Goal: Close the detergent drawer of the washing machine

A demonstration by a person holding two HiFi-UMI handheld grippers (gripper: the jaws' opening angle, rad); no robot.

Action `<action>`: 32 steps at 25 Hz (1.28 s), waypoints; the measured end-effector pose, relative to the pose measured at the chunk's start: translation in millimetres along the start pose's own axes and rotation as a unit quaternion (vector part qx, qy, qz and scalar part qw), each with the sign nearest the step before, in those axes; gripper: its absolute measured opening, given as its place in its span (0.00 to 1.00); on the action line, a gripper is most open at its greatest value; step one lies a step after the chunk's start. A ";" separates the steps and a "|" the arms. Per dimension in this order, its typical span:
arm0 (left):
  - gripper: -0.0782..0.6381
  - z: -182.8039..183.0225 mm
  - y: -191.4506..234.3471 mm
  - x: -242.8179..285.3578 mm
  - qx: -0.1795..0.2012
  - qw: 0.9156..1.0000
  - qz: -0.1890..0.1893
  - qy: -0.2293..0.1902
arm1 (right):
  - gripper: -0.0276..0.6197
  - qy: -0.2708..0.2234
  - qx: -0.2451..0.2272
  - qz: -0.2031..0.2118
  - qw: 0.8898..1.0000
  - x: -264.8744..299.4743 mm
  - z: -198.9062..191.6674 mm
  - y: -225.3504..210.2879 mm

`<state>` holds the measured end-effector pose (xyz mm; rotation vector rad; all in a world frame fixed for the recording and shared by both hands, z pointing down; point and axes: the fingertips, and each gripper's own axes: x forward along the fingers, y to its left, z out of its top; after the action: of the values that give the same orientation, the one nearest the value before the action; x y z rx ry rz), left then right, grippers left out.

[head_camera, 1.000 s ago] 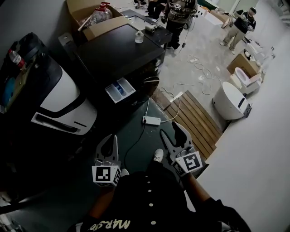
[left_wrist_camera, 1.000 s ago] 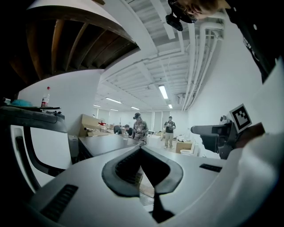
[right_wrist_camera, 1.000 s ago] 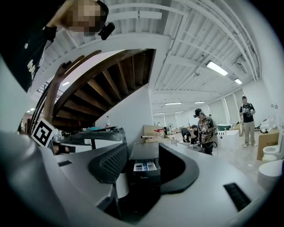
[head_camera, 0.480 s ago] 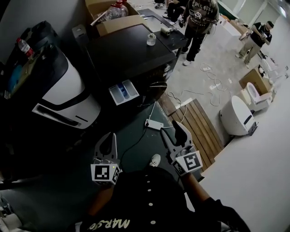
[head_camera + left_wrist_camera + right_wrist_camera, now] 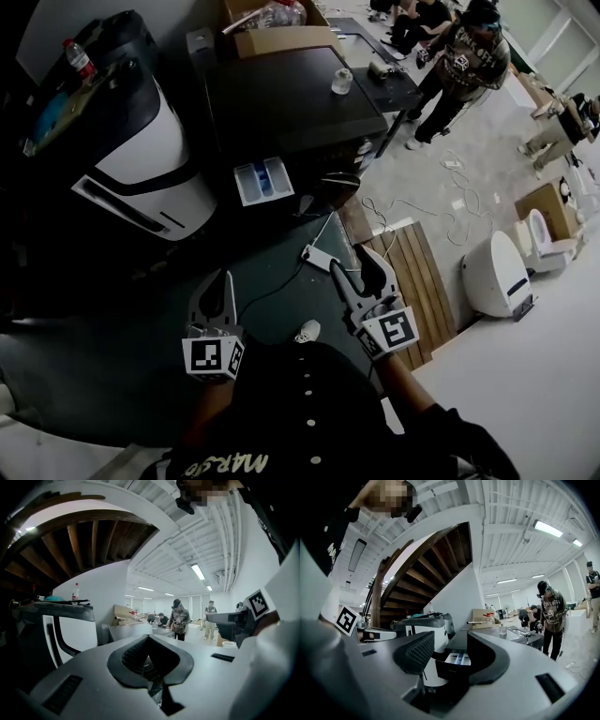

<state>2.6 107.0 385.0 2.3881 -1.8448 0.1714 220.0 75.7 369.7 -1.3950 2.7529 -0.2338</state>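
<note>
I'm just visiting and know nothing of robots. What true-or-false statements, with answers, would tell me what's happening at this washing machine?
1. The detergent drawer stands pulled out of the washing machine. True.
2. The right gripper grips the drawer. False: it is well short of it, fingers apart, holding nothing.
3. The left gripper has its fingers together. True.
4. The washing machine's top is bare. False: a small clear cup stands on it.
</note>
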 end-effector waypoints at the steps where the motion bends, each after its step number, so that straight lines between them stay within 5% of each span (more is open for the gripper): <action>1: 0.11 0.6 0.8 -2.6 -0.001 1.000 0.011 -0.001 | 0.38 0.008 -0.002 0.002 1.000 0.9 -2.3 -3.2; 12: 0.11 -13.9 5.6 -19.0 0.001 0.999 0.044 0.017 | 0.38 0.029 -0.018 0.040 0.999 29.3 -27.2 -1.5; 25: 0.11 -4.6 26.5 63.9 0.005 1.000 -0.027 0.012 | 0.38 0.032 -0.028 0.002 0.999 104.6 -38.9 -8.6; 32: 0.11 -9.1 42.5 85.4 -0.001 0.999 -0.043 0.018 | 0.38 0.102 -0.017 -0.015 0.994 137.6 -93.7 -16.2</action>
<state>-17.2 16.3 408.8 2.4408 -1.7240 0.2022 141.1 -33.9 468.4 -1.5016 2.9118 -0.3525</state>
